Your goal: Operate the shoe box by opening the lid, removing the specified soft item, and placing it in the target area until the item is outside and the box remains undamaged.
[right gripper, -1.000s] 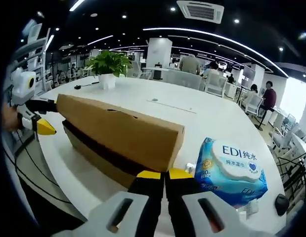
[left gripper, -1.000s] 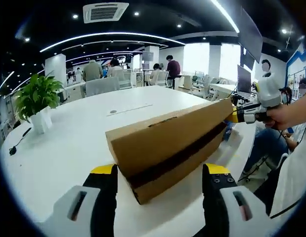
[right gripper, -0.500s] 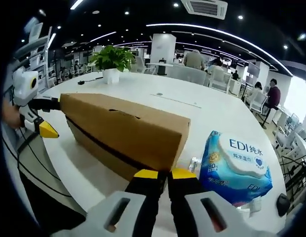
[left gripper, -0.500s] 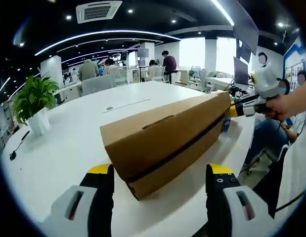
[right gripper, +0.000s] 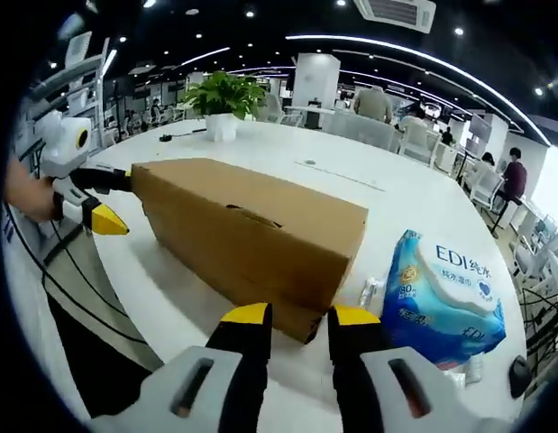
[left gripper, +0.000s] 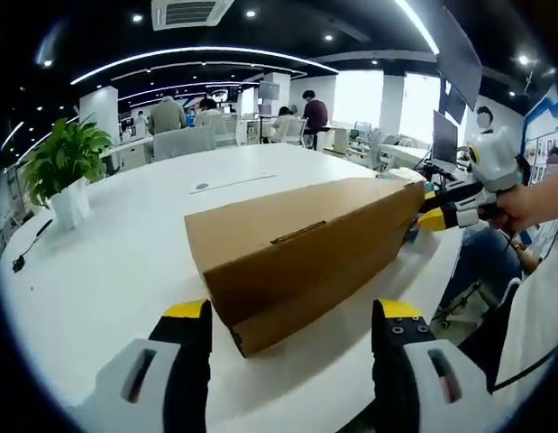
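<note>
**A:** So where's the box sitting? The brown cardboard shoe box [left gripper: 301, 257] lies lengthwise on the white round worktop [left gripper: 107, 271], lid down and closed, right in front of the left gripper [left gripper: 292, 316]. That gripper's yellow-tipped fingers [left gripper: 187, 311] are spread wide on either side of the box's near end, gripping nothing.

**B:** Yep, and from the other end the right gripper [right gripper: 299, 317] faces the box's [right gripper: 251, 234] opposite corner. Its fingers [right gripper: 245, 316] are parted a little, with nothing between them. A blue pack of wet wipes [right gripper: 445, 298] sits just beside the box on the worktop [right gripper: 369, 194].

**A:** Each gripper shows up in the other's view too, at the far end of the box, fingers apart.

**B:** Also a potted plant [right gripper: 223, 99] farther back on the worktop, well apart from the box. Office people in the background [left gripper: 310, 113].
</note>
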Motion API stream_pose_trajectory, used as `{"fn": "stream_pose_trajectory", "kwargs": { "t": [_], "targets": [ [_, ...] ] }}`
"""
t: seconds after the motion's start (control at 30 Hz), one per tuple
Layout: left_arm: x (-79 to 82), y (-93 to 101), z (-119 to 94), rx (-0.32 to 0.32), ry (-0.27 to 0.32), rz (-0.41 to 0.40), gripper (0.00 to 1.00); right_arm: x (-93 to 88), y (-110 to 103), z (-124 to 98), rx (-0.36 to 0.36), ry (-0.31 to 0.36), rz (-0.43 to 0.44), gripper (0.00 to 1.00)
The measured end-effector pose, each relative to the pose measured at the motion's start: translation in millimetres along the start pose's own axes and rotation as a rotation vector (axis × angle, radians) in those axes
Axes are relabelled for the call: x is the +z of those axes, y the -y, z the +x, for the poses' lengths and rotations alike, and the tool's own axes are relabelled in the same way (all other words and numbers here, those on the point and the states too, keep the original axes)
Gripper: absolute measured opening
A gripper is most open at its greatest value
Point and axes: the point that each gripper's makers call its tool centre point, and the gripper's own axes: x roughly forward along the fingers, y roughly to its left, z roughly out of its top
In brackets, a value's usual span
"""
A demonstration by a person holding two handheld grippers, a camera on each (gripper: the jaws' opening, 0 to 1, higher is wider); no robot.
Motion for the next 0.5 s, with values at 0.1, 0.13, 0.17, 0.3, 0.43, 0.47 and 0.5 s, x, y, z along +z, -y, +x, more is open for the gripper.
{"fn": "stream_pose_trajectory", "kwargs": {
  "t": [0.1,0.13,0.17,0.3,0.43,0.47,0.5],
  "targets": [
    [0.9,-1.8,-2.6,0.003,0.015,-0.063,0.73,2.5,-4.6,-4.2,0.047,0.041,0.156,0.30],
    [-0.2,-5.0,-4.5,0.008,0.016,-0.072,0.73,1.8,-5.3,-5.1,0.053,0.042,0.175,0.33],
    [-0.8,-6.6,-5.8,0.011,0.018,-0.082,0.73,-0.1,-5.7,-5.2,0.061,0.042,0.211,0.36],
    [-8.4,-8.0,-7.7,0.008,-0.010,-0.238,0.77,-6.4,-2.5,-6.5,0.062,0.028,0.354,0.46],
    [1.4,-10.3,-10.4,-0.008,0.047,-0.367,0.75,-3.0,0.0,-9.0,0.085,0.038,0.433,0.51],
    [4.7,-10.7,-11.5,-0.017,0.062,-0.417,0.75,-2.3,1.5,-8.5,0.083,0.041,0.447,0.53],
    [6.0,-11.1,-12.0,-0.017,0.066,-0.441,0.76,0.4,0.2,-7.7,0.095,0.055,0.473,0.57]
  ]
}}
